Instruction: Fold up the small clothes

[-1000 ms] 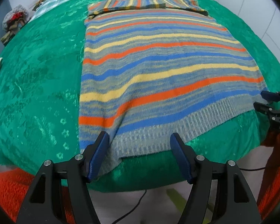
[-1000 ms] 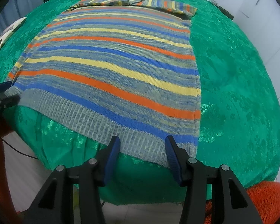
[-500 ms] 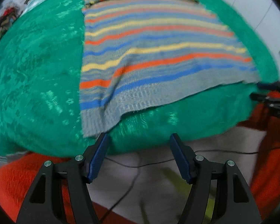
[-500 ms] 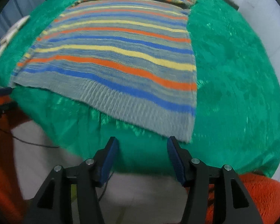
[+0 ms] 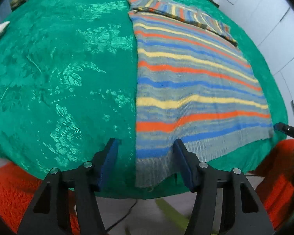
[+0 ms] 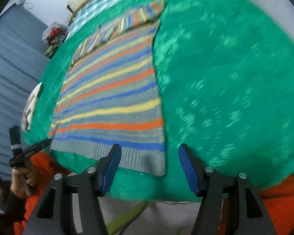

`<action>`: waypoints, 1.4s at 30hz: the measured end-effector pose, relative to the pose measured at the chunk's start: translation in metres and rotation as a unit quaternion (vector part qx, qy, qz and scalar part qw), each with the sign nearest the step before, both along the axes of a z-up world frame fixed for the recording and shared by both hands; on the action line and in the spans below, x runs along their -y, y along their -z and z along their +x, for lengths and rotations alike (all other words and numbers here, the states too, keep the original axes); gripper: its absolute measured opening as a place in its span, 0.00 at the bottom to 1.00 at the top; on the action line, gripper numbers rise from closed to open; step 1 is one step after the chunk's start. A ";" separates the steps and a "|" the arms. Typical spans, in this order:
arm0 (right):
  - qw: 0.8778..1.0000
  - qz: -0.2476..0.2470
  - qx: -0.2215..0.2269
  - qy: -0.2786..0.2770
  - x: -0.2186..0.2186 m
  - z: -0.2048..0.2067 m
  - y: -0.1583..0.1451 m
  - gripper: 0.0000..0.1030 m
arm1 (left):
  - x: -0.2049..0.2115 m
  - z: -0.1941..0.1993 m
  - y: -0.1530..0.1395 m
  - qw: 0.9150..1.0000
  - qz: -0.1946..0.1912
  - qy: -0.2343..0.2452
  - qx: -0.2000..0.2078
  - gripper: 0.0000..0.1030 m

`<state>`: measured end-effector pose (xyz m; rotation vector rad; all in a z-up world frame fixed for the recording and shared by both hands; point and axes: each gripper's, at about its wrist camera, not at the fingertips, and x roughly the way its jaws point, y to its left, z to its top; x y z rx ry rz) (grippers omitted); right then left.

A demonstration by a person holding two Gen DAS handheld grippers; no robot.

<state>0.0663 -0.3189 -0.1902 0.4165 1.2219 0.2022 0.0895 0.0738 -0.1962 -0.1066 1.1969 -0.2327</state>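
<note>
A striped knitted garment (image 5: 190,90) in grey, blue, orange and yellow lies flat on a green cover (image 5: 64,74), its sleeves folded across the far end. My left gripper (image 5: 145,162) hovers at the garment's near left corner; its jaws are closing, with the hem corner seen between the pads, not pressed. In the right wrist view the garment (image 6: 111,101) lies left of centre, and my right gripper (image 6: 150,166) hovers at its near right corner, jaws opening, pads apart. Each gripper shows at the edge of the other's view: the right gripper (image 5: 288,131), the left gripper (image 6: 29,150).
The green cover (image 6: 225,78) drapes over the near edge, with orange fabric (image 5: 7,188) below. A cable (image 5: 125,217) runs across the pale floor. A hand (image 6: 21,178) holds the left gripper. A cushion (image 6: 31,107) and a pile of cloth (image 6: 54,35) lie at the left.
Both grippers pulled back off the hem, then swung outward to the garment's near corners. The right wrist rolled, tilting its view. The left jaws narrowed and the right jaws widened.
</note>
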 end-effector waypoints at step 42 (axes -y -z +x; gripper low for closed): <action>0.982 0.133 0.072 0.116 0.048 0.385 -0.004 0.06 | -0.017 0.388 -0.025 0.984 -0.148 -0.092 -0.029 0.04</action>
